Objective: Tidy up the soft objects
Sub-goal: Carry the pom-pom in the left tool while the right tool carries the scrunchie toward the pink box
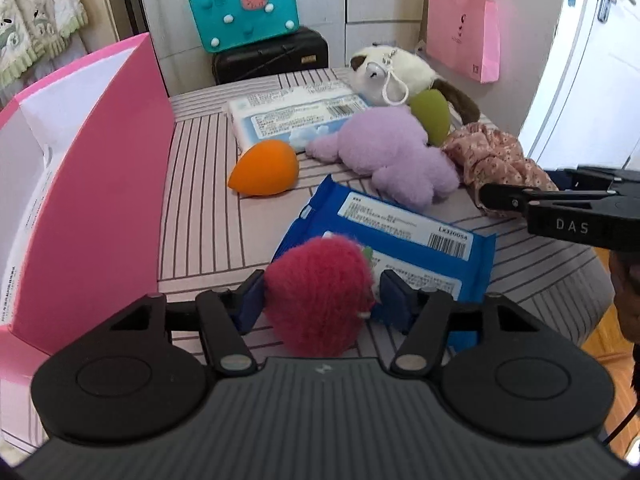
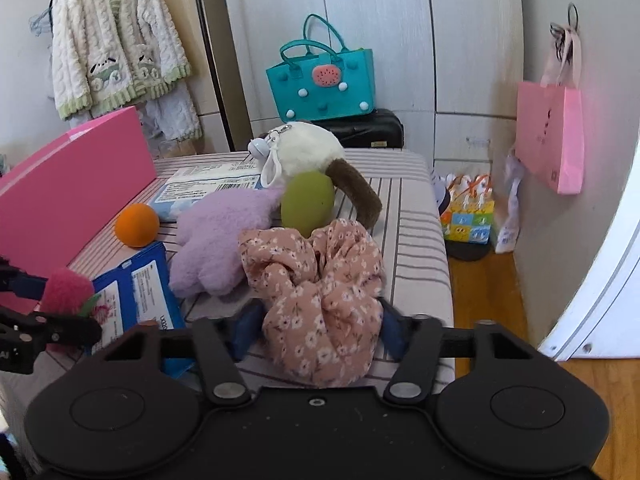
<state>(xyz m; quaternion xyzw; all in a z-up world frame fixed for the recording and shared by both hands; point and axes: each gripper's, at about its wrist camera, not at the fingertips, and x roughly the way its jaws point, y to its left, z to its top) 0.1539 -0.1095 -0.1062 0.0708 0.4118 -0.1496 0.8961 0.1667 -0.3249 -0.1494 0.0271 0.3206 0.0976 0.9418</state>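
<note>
My left gripper (image 1: 322, 300) has its blue pads against both sides of a fuzzy red strawberry plush (image 1: 320, 280), which lies over a blue wipes packet (image 1: 400, 240). My right gripper (image 2: 320, 332) is shut on a pink floral scrunchie (image 2: 320, 280) at the near right of the striped cushion (image 2: 404, 224). Behind these lie a purple plush (image 1: 392, 152), an orange sponge egg (image 1: 266, 168), a green sponge egg (image 1: 430, 114), a white and brown cat plush (image 1: 400, 68) and a white-blue tissue pack (image 1: 296, 114).
An open pink box (image 1: 100, 200) stands along the cushion's left side. A teal bag (image 2: 324, 80) sits on a black case (image 2: 372, 128) behind. A pink paper bag (image 2: 556, 136) hangs on the right wall. The cushion's right edge drops to a wooden floor (image 2: 484, 288).
</note>
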